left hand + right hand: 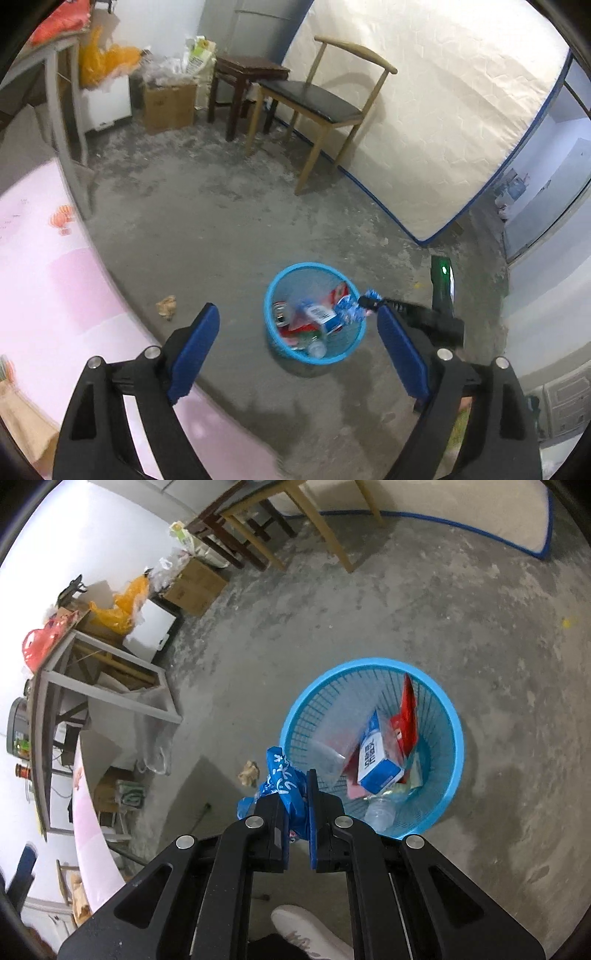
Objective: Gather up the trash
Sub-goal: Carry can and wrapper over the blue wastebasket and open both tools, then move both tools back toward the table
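Bare grey concrete floor (424,602) lay under us, with a wooden chair (317,107) near a leaning mattress (443,110). On it stood our blue mesh basket (452,746), already holding a blue-and-white carton (378,764), a red packet (408,712) and a clear bottle (380,812). Our right gripper (298,786) pinched a crumpled blue wrapper (282,775) beside the basket's rim. Our left gripper (297,328) was spread wide with nothing between its pads. A scrap of brownish paper (167,305) lay on the floor near the pink bedding (44,266).
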`<state>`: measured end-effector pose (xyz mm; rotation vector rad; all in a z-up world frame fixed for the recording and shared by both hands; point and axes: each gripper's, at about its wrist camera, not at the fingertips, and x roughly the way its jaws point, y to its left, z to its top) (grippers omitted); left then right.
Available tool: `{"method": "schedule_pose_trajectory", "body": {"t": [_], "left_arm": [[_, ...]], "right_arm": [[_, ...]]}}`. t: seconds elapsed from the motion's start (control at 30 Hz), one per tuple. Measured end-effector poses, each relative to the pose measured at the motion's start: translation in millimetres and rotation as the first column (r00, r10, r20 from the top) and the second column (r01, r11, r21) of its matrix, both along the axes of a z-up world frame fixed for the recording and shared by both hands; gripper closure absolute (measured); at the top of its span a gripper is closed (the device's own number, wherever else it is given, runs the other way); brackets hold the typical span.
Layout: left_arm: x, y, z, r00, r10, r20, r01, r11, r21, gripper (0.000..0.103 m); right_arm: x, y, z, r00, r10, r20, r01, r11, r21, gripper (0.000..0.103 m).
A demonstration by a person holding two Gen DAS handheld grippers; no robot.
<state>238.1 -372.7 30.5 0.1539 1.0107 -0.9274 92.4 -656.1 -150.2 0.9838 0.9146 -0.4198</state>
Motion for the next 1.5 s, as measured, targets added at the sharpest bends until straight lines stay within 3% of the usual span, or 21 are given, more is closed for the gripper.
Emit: {"method": "schedule_pose_trajectory", "body": {"t": [0.2,0.5,0.57,0.7,0.77,0.97,1.13,1.23,1.37,1.5], "left_arm": [[-24.1,90.4,26.4,0.997,0.039,0.061,-0.039,0.999,0.000,0.010],[-65.2,215.5,31.7,0.962,0.241,0.131,-0.241,0.970,-0.020,0.007],[-73.1,234.6,30.9,0.953,0.262,0.150,-0.263,0.965,-0.016,0.007],[-85.7,269.5,28.7,0.929,0.315,0.193,-0.319,0.948,-0.011,0.007],[-88.4,281.2,28.4,0.919,0.335,0.207,-0.341,0.940,-0.007,0.007],[-92.9,315.0,21.1,0.906,0.380,0.187,-0.383,0.924,-0.022,0.006],[-97.8,335.5,17.9,0.908,0.394,0.144,-0.387,0.919,-0.079,0.006],[-100.1,342.1,18.9,0.903,0.403,0.149,-0.391,0.915,-0.104,0.006],[-103.3,359.5,12.9,0.905,0.415,0.099,-0.399,0.905,-0.147,0.006],[-108.1,374.9,3.7,0.893,0.441,0.087,-0.423,0.891,-0.166,0.006]], "right_arm": [[-29.9,-2.0,-8.0,0.998,-0.059,-0.023,0.059,0.998,-0.005,0.096],[-41.8,-21.6,-44.4,0.978,-0.124,-0.168,0.125,0.992,-0.002,0.095],[-36.1,-26.6,-48.7,0.973,-0.141,-0.182,0.136,0.990,-0.038,0.092],[-30.4,-30.0,-53.6,0.965,-0.162,-0.208,0.138,0.983,-0.122,0.065],[-33.9,-28.5,-50.9,0.967,-0.171,-0.191,0.146,0.979,-0.140,0.064],[-50.9,-19.1,-27.7,0.976,-0.176,-0.131,0.151,0.972,-0.181,0.059],[-68.0,1.9,15.4,0.989,-0.144,-0.044,0.131,0.967,-0.218,0.059],[-75.5,31.0,51.2,0.997,-0.070,0.016,0.072,0.964,-0.254,0.053],[-73.0,77.6,92.5,0.995,0.067,0.070,-0.044,0.957,-0.286,0.047],[-54.9,131.6,131.7,0.961,0.239,0.140,-0.194,0.941,-0.277,0.045]]}}
